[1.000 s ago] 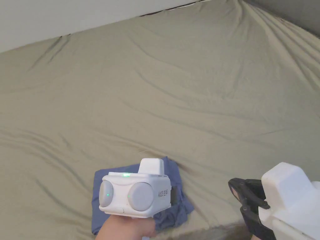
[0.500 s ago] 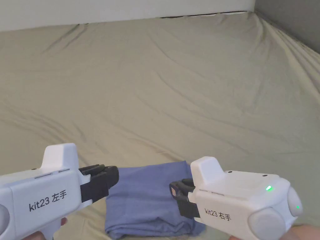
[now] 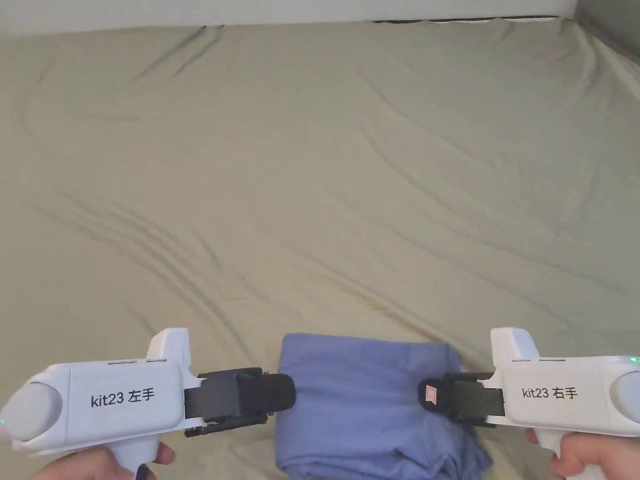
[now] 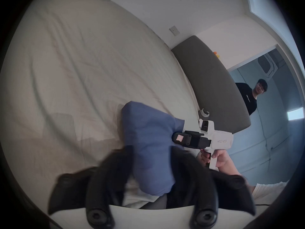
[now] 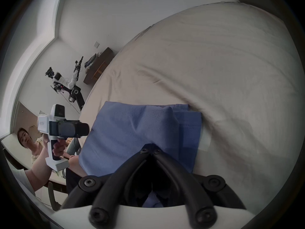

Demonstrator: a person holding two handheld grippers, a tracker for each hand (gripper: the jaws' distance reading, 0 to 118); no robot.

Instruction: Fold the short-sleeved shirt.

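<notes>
Jaws level, flanking folded shirt (image 3: 369, 400), long axis toward viewer.

bed sheet (image 3: 325, 156): beige, wrinkled | wall (image 5: 102, 14): white | headboard (image 4: 212, 83): grey

- bed (image 3: 325, 162): beige sheet, creased, ridges running diagonally
- folded blue shirt (image 3: 362, 400) lies flat on it at the near edge, between left hand-held gripper (image 3: 284, 394) and right hand-held gripper (image 3: 428, 395)
</notes>
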